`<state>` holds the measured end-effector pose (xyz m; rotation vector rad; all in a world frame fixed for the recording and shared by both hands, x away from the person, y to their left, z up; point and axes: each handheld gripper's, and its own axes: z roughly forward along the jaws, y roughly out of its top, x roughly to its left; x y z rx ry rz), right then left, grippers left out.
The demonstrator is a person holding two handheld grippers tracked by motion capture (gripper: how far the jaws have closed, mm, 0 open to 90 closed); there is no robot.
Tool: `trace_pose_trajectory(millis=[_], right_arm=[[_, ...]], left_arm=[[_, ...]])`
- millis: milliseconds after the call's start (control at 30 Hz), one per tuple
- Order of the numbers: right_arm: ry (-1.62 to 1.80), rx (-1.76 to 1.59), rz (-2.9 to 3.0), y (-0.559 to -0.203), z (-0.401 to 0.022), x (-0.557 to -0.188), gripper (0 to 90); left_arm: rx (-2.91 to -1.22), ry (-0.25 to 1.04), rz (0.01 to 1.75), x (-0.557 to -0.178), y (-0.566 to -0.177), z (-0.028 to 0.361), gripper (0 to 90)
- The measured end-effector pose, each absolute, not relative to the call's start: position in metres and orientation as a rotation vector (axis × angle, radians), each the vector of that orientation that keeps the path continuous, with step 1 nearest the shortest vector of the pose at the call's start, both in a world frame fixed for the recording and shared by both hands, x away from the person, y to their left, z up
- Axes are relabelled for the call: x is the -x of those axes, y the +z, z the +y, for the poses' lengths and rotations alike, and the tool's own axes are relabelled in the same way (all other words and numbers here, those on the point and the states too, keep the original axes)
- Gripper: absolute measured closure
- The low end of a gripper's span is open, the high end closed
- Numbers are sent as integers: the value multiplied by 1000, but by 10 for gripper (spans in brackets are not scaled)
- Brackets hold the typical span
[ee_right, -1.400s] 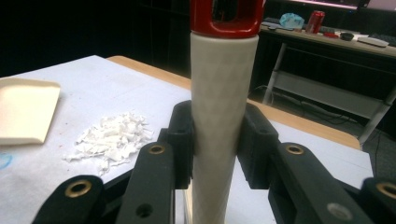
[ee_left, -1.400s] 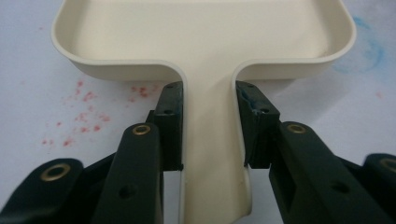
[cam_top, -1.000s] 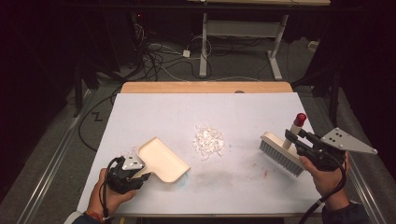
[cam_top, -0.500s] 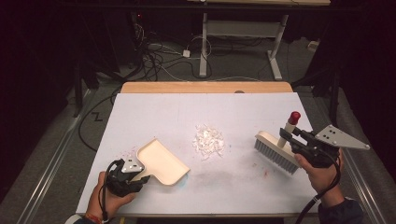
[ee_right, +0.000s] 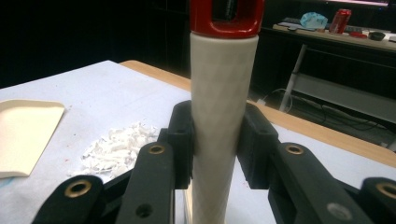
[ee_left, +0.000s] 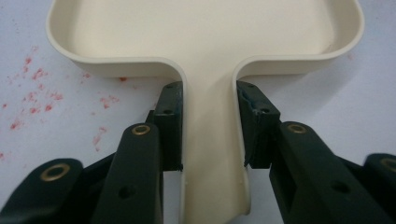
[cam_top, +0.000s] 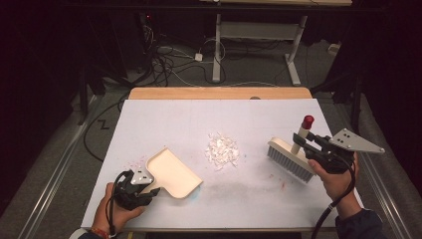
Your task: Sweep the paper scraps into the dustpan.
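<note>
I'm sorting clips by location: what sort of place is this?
Probably a lab or workshop: a white-covered table under a fixed camera, loose cables on the floor, and a height-adjustable desk frame behind.

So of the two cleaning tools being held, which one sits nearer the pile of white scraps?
The dustpan, held by the left gripper. Its open edge lies closer to the scraps than the brush in the right gripper.
</note>
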<state>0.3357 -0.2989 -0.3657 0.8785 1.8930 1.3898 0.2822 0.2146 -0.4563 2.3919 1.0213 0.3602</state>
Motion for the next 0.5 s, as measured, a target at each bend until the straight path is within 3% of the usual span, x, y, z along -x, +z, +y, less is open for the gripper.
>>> trace_pose_trajectory(millis=[300,500], right_arm=[[1390,-863,1893,-363,-286,-357,703],[1389,-890,1877,-363,-264,-391,703]], left_arm=[[-2405,358,1016,-283,-457,215,637],[-2410,350,1015,-283,-459,215,637]])
